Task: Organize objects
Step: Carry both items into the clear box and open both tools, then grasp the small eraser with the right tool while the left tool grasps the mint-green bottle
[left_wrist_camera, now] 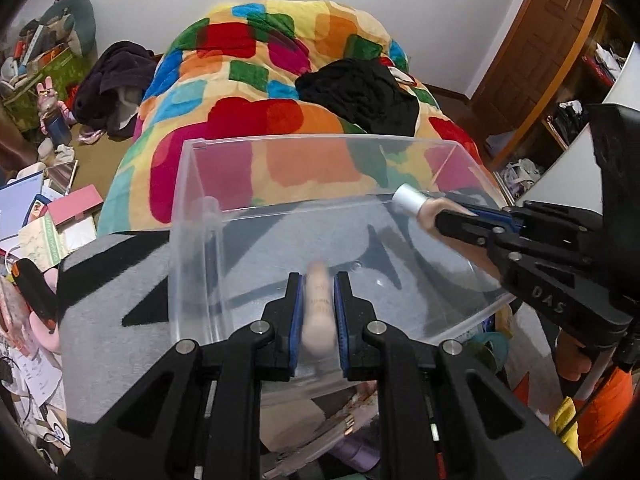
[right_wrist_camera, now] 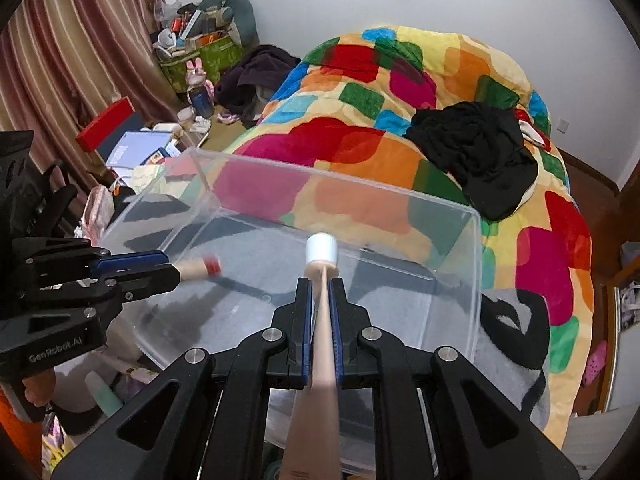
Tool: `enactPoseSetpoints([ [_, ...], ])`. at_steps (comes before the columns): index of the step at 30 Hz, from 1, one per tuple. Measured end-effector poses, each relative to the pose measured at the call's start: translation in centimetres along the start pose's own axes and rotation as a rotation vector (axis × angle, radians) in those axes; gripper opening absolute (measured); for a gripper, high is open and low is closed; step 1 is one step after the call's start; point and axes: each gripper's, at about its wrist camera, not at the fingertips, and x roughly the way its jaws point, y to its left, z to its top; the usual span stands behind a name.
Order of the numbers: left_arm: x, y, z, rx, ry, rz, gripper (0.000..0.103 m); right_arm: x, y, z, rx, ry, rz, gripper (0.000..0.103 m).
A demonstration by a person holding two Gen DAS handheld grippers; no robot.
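The clear plastic bin [left_wrist_camera: 320, 208] sits on a grey and black cloth [left_wrist_camera: 120, 272] at the foot of the bed, hard-walled and see-through. My left gripper [left_wrist_camera: 318, 312] is nearly closed on a beige tube [left_wrist_camera: 318, 312]; its far end is blurred, perhaps red-banded, above the bin's floor. My right gripper [right_wrist_camera: 320, 312] clamps a flattened beige tube with a white cap [right_wrist_camera: 321, 249], pinched thin between the blue pads [right_wrist_camera: 307, 320]. Both point steeply down over the bin. Beyond lies a plush, multicoloured blanket [right_wrist_camera: 400, 128] with black clothing [right_wrist_camera: 480, 152] on it.
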Motion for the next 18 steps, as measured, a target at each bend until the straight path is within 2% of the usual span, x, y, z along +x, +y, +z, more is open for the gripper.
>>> enactPoseSetpoints([
  [7, -1.8, -0.8, -0.3, 0.028, -0.051, 0.005, 0.017, -0.3, 0.1, -0.7, -0.002, 0.005, -0.012, 0.012],
  [11, -3.1, -1.2, -0.9, 0.032, -0.095, 0.017, 0.036, -1.9, 0.4, -1.5, -0.026, -0.034, -0.038, 0.016],
  [18, -5.7, -2.6, -3.0, 0.062, -0.177, 0.053, 0.059, -5.6, 0.4, -3.4, -0.02, -0.117, -0.038, 0.04],
])
